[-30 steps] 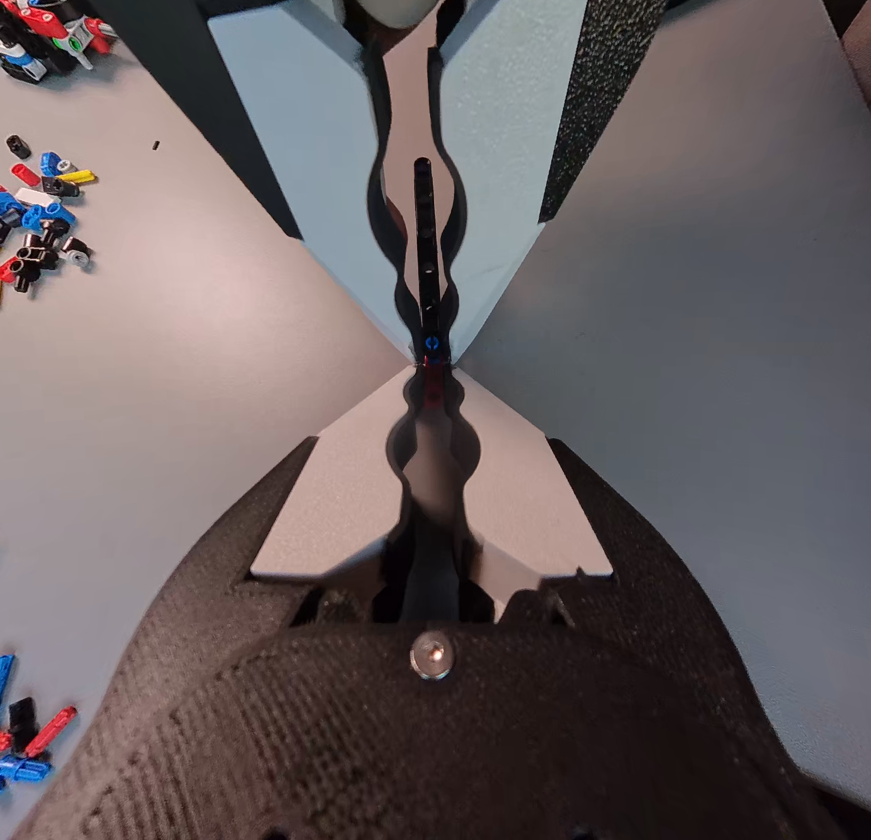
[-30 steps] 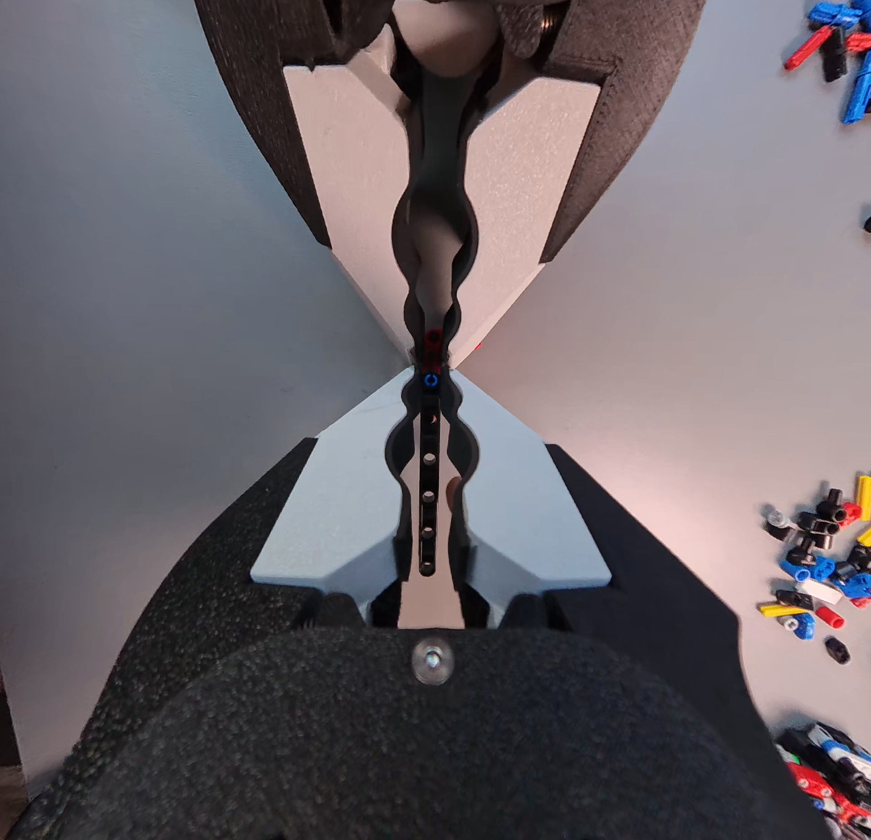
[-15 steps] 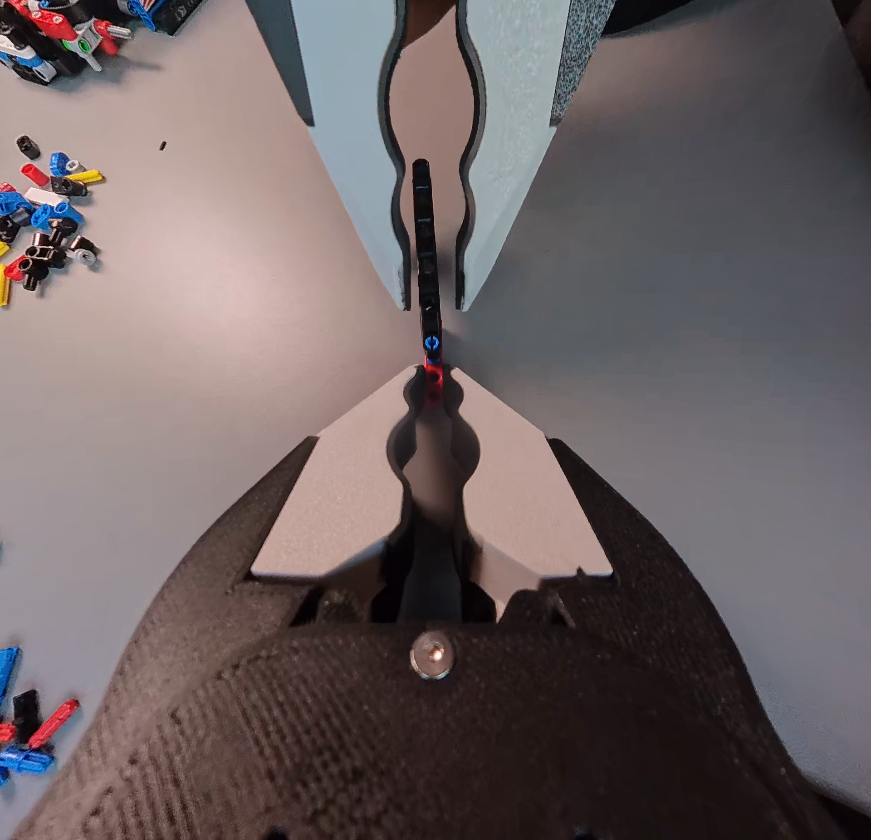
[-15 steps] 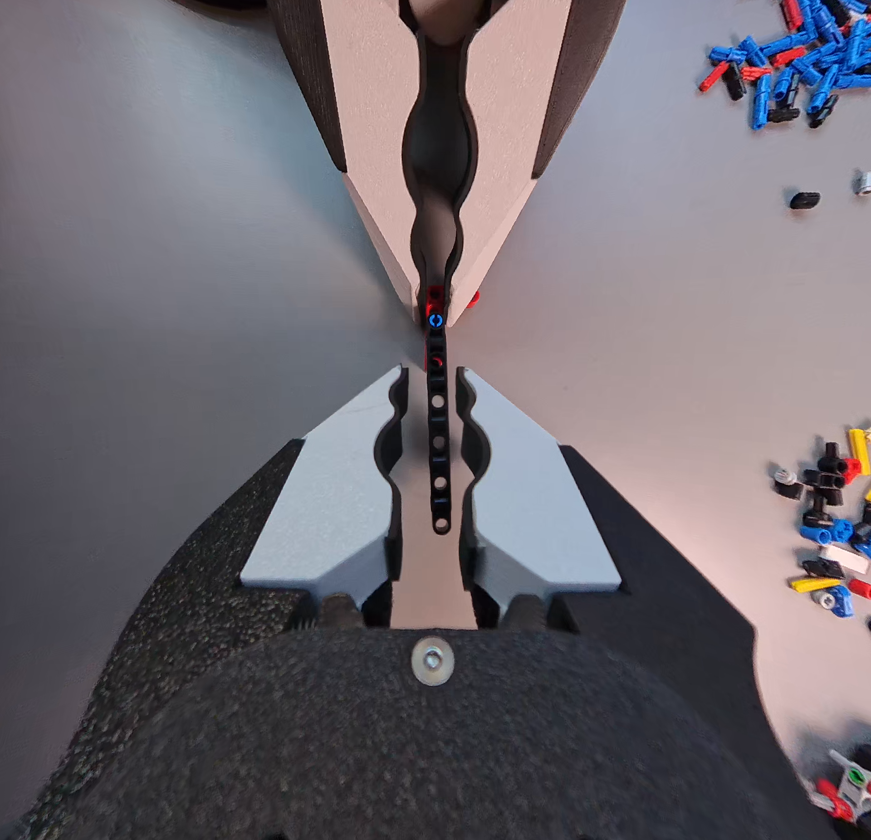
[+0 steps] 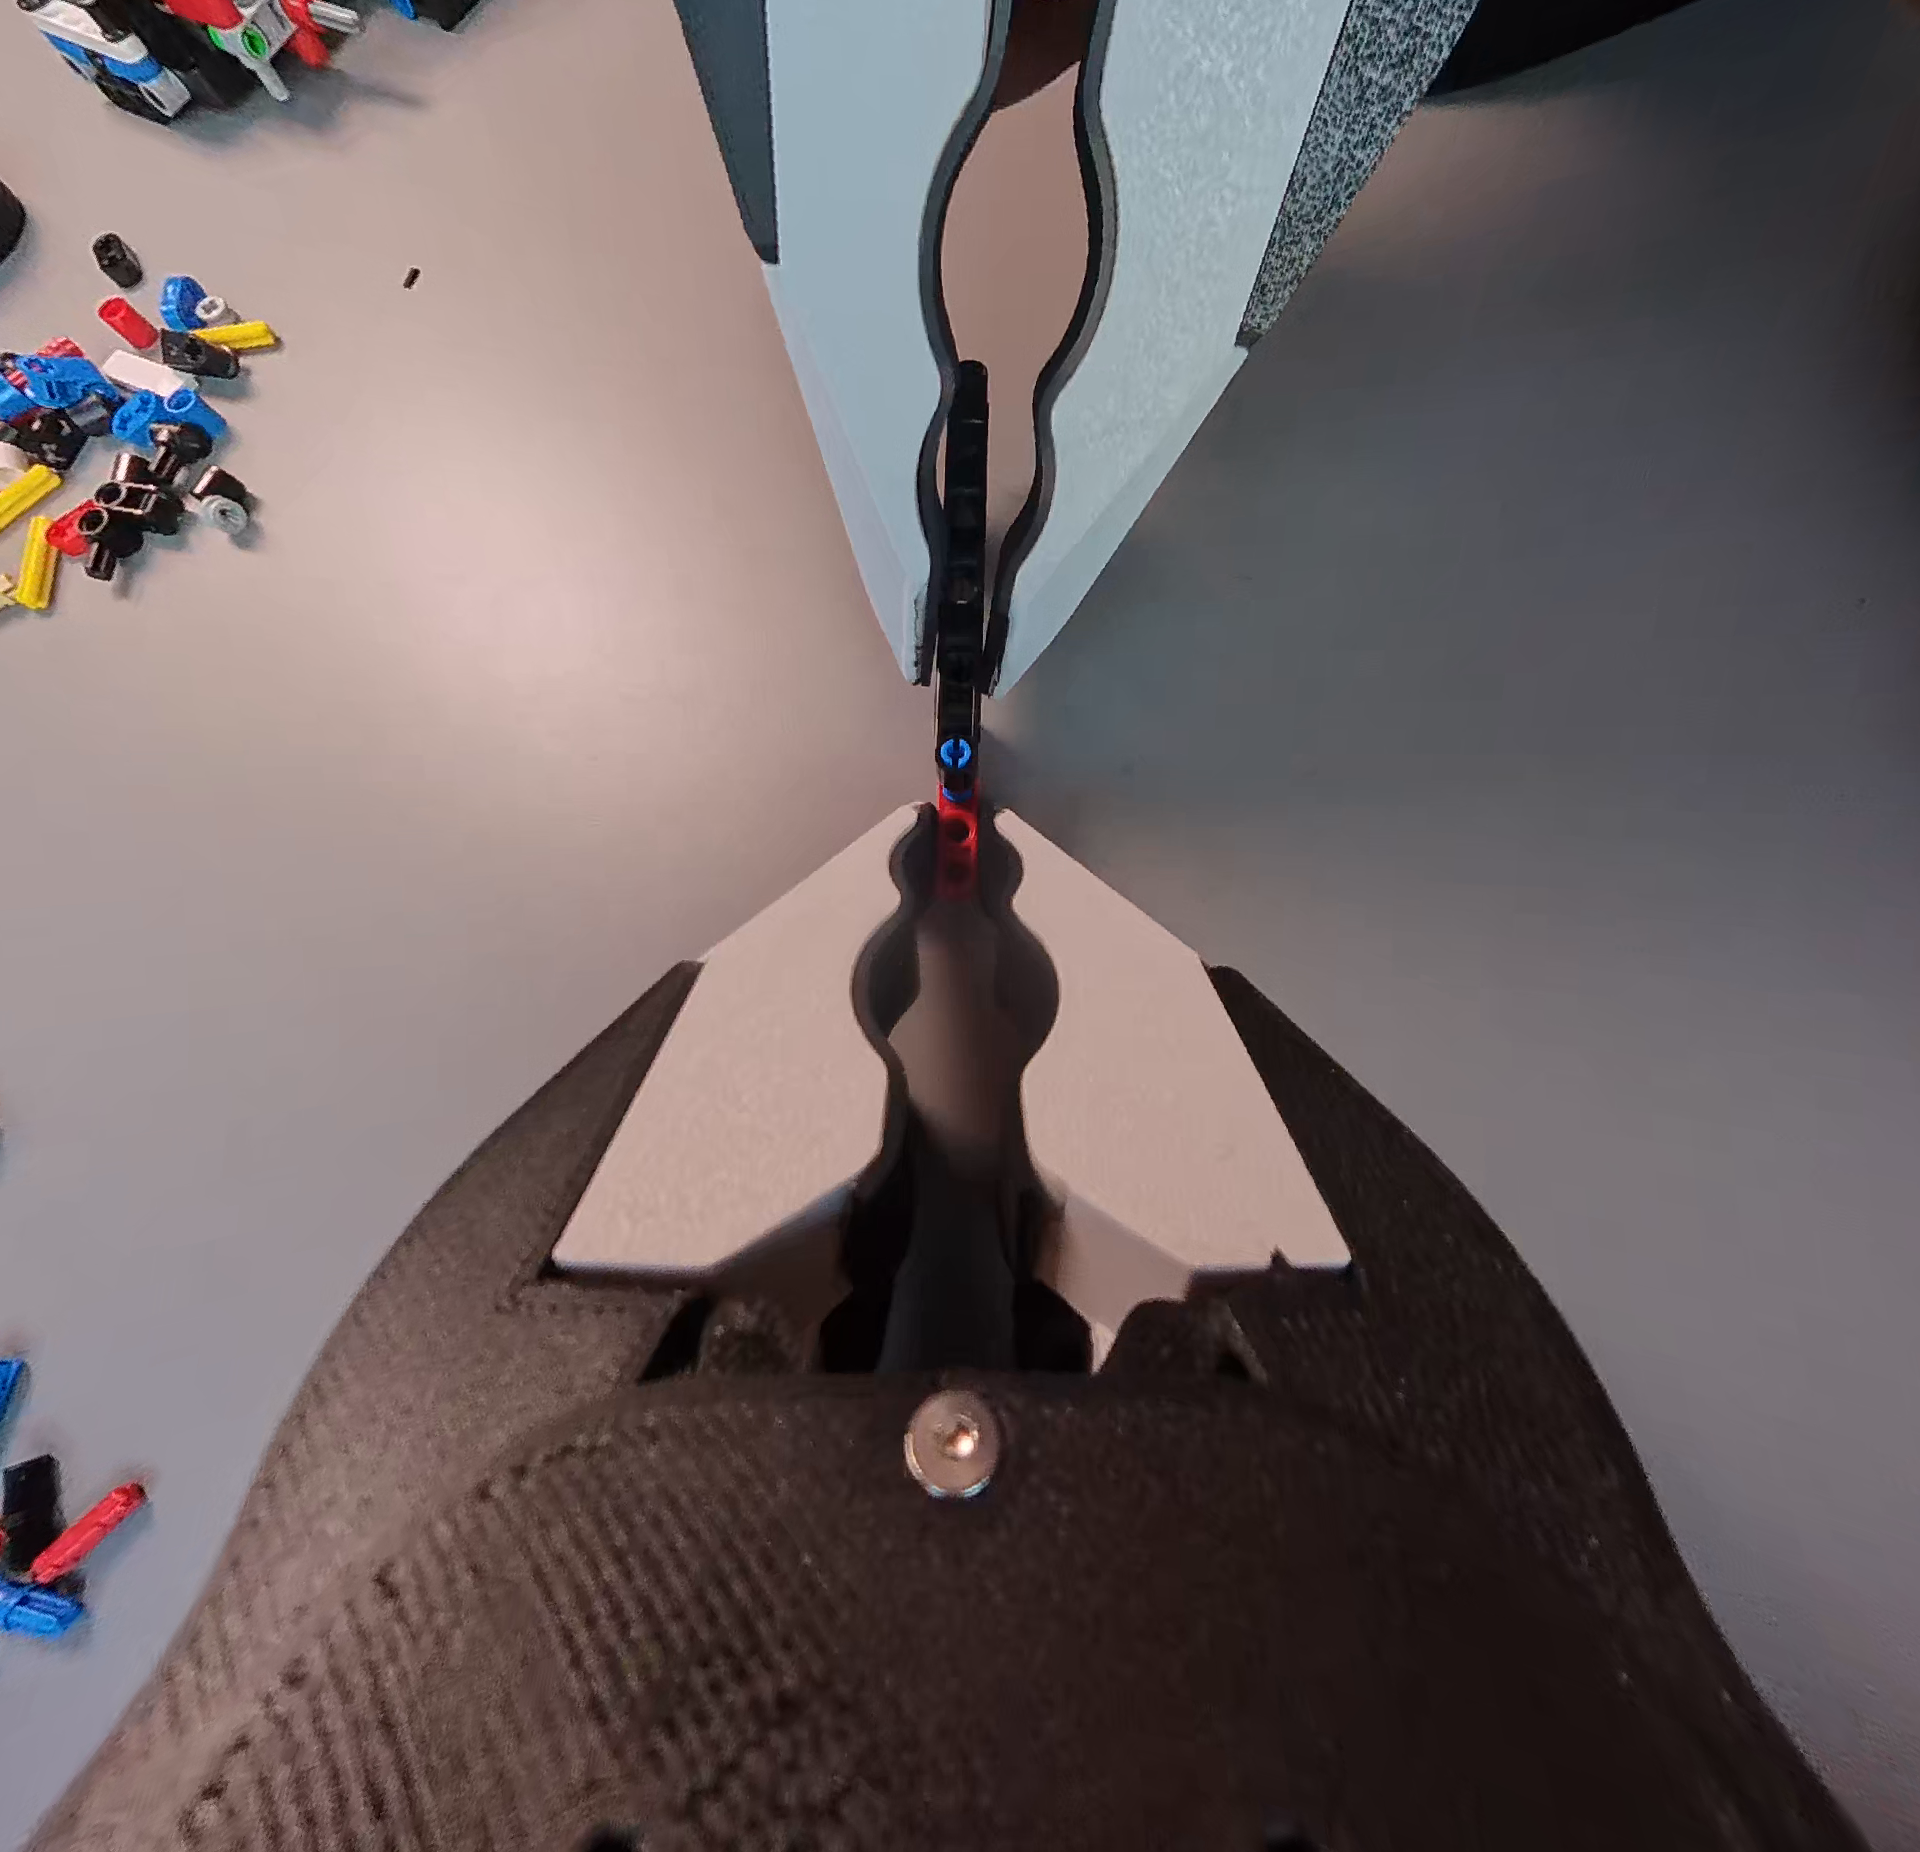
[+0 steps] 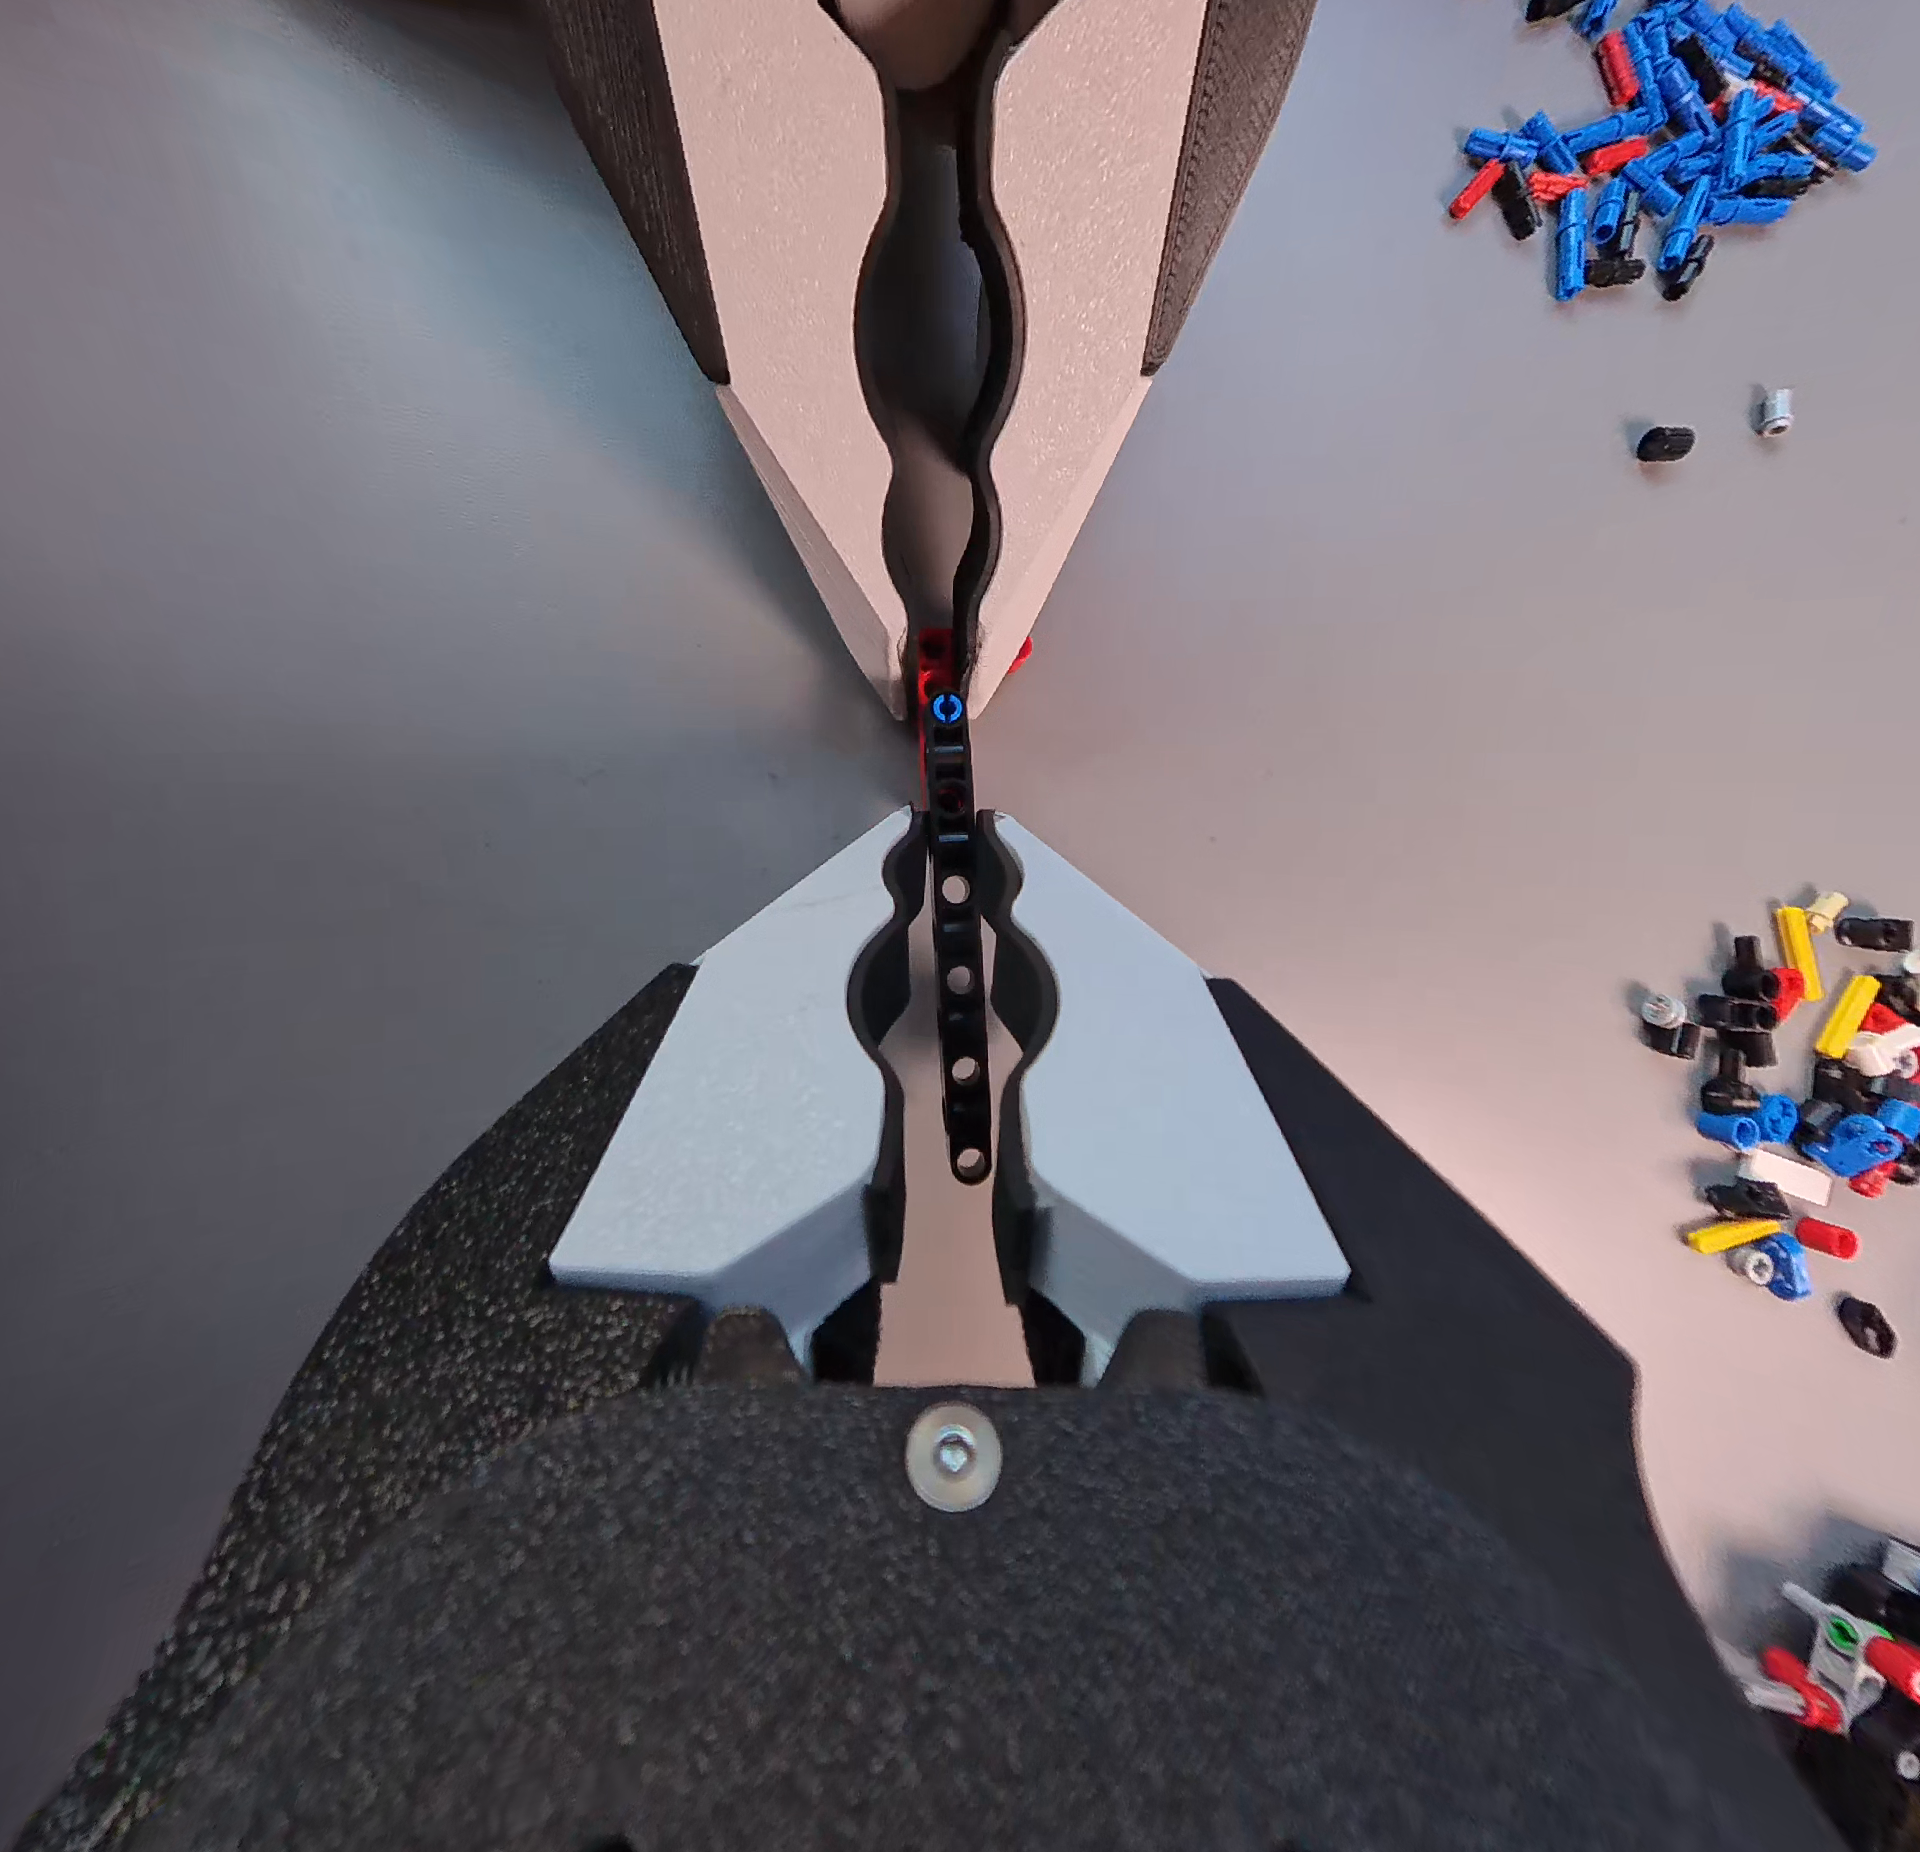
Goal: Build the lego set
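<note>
- The left gripper [image 5: 958, 815] is pinched tight on a small red piece [image 5: 958, 846], right at its fingertips.
- Facing it tip to tip, the right gripper [image 6: 954, 815] is clamped onto the black beam [image 6: 958, 981], which runs back between its fingers.
- A blue pin [image 6: 947, 708] joins beam and red piece in the gap between both tips, above the grey table [image 5: 520, 763].
- Off to the left gripper's left lie loose mixed pieces [image 5: 114, 431] and a half-built model [image 5: 177, 15].
- A heap of blue pins [image 6: 1673, 129] sits ahead and right of the right gripper.
</note>
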The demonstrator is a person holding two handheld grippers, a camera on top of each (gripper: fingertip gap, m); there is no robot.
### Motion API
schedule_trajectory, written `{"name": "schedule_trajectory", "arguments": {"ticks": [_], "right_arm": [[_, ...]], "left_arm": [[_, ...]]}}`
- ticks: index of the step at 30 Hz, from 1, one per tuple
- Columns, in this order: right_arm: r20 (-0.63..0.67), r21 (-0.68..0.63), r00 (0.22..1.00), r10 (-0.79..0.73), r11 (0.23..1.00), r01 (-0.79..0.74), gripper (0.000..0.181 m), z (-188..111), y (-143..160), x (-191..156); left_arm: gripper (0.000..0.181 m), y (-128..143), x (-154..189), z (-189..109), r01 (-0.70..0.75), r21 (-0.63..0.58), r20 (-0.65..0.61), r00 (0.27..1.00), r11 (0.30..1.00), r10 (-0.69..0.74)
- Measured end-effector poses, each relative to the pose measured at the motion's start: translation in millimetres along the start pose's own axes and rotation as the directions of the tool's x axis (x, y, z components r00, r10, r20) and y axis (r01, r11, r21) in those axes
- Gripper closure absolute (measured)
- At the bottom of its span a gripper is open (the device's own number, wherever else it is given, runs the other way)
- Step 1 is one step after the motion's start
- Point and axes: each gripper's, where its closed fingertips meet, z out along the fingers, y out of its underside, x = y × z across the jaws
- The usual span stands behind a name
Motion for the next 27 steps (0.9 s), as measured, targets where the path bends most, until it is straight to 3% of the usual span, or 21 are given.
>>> {"name": "schedule_trajectory", "arguments": {"ticks": [7,12,16,18,21,27], "right_arm": [[0.080,0.039,0.997,-0.006,0.999,0.003,0.167,2.3,-2.3,-2.4],[0.114,0.063,0.993,-0.017,0.998,0.010,0.175,2.1,-6.1,-3.1],[0.141,0.053,0.990,-0.015,0.999,0.008,0.175,2.5,-6.4,-3.7],[0.152,0.052,0.988,-0.013,0.999,0.005,0.175,2.9,-6.9,-3.6],[0.165,0.061,0.986,-0.013,0.998,0.003,0.175,3.9,-8.0,-3.6],[0.212,0.082,0.977,0.001,0.996,-0.019,0.175,4.5,-7.8,-3.7]], "left_arm": [[0.175,0.0,1.1,-0.2,-0.005,0.007,-0.013,1.000,1.000,0.005],[0.175,0.1,1.2,-0.6,-0.013,0.009,-0.018,1.000,1.000,0.013],[0.162,-8.3,2.2,-4.8,-0.003,0.069,-0.036,0.999,0.998,0.006],[0.165,-17.4,2.5,-7.9,0.044,0.123,-0.059,0.998,0.991,-0.037],[0.175,-13.7,1.0,-4.4,0.040,0.092,-0.049,0.998,0.995,-0.036],[0.175,-12.2,1.1,-3.6,0.084,0.071,-0.065,0.995,0.994,-0.079]]}}
